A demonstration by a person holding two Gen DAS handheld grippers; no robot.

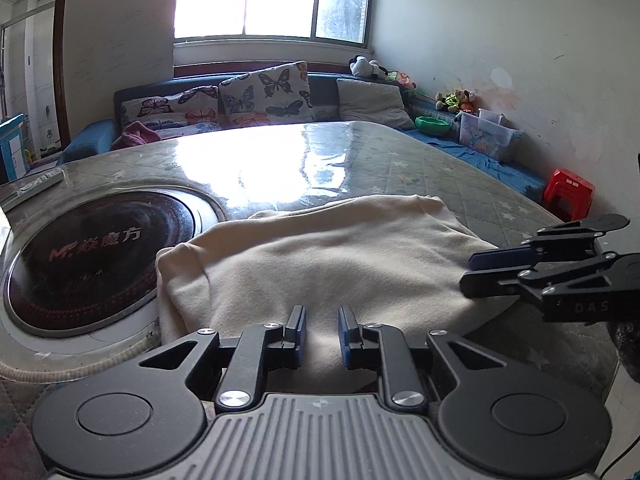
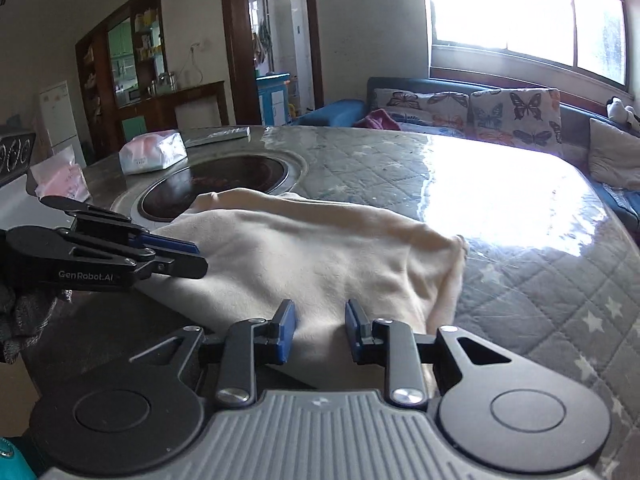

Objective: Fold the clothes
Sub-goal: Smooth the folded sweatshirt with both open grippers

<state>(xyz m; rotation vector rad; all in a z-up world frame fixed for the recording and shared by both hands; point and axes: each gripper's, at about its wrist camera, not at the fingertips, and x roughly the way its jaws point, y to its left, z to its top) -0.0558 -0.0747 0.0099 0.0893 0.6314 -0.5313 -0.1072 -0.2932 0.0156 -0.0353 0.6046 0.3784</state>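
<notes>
We hold the cloth's (image 1: 320, 264) near edge in both hand-held grippers, left (image 1: 322, 334) and right (image 2: 320, 330); lift evenly, carry it far, align edges.

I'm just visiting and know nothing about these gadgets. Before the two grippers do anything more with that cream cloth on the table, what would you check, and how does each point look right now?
1. Cream cloth fully on the table: ok, it lies bunched near the front edge.
2. Left gripper at the cloth's near edge: ok, cloth sits between its narrowly parted fingers.
3. Right gripper likewise: ok.
4. Either gripper really pinching fabric: cannot tell.
5. Cloth clear of the round dark cooktop: not ok, its left edge reaches the rim.
6. Free table beyond the cloth for folding: ok, the glossy quilted cover is bare there.
</notes>
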